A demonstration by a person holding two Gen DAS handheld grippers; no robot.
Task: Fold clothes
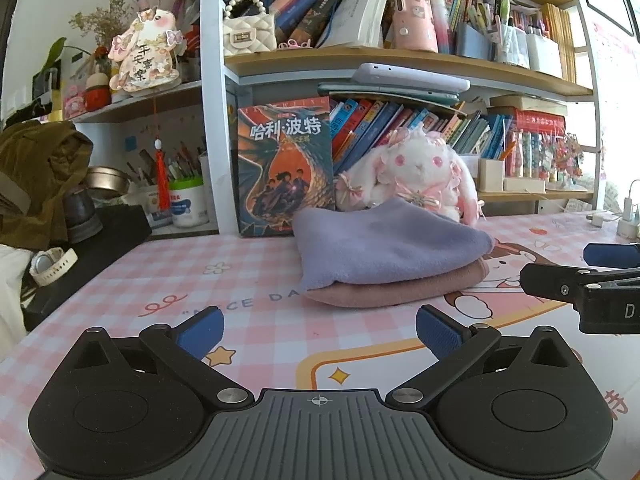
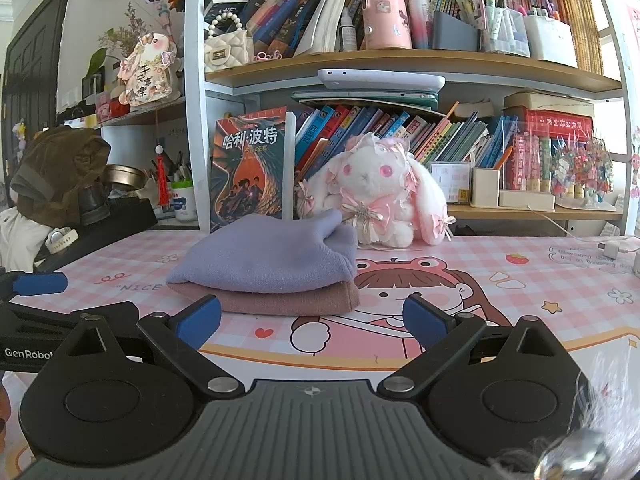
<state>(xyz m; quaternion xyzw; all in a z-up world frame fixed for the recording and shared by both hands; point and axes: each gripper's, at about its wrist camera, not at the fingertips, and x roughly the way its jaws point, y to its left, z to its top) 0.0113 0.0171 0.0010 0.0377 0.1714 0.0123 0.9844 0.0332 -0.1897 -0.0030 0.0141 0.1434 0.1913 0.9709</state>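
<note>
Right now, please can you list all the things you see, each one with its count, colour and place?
folded cloths: two, purple on pink, stacked on the desk mat
desk mat: one, pink checked with cartoon girl, covering the desk
plush rabbit: one, white and pink, behind the stack
book: one, orange and dark cover, upright beside the rabbit
bookshelf: one, white frame, full of books and pens, at the back
watch: one, white, far left
left gripper: one, black with blue pads, open, empty
right gripper: one, same colours, open, empty
</note>
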